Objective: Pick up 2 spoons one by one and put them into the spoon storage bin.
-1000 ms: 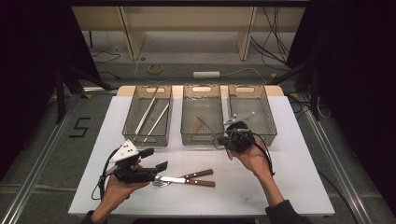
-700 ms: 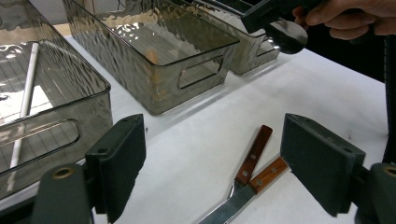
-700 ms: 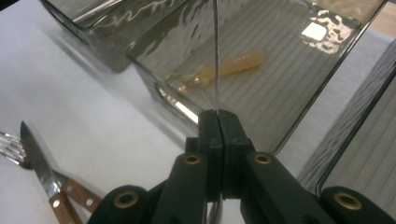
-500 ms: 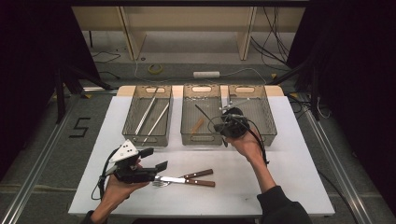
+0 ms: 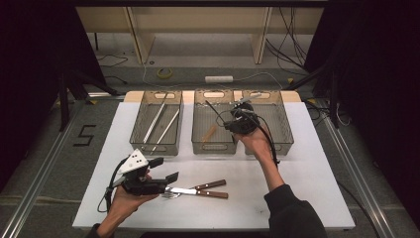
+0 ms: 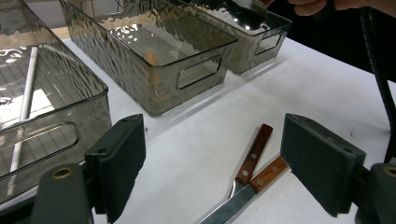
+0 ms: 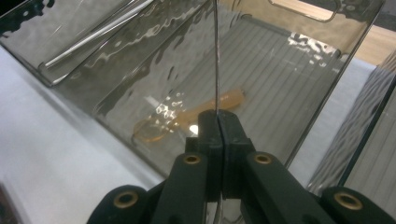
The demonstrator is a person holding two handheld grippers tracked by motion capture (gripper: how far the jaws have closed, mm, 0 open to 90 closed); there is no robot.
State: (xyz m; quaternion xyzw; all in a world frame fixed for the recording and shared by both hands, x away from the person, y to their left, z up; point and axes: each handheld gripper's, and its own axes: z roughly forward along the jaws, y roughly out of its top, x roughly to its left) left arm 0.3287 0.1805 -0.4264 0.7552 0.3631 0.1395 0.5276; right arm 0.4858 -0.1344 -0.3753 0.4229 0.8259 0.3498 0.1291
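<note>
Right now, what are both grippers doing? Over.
Right gripper shut on a thin rod, by the middle bin. Left gripper open over wooden-handled cutlery. Nothing in the way.

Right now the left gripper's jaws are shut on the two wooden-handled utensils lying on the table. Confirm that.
Not quite. The left gripper has its jaws wide open. The left gripper view shows the two wooden-handled utensils lying on the table in the gap between the jaws, with neither pad pressing on them.
</note>
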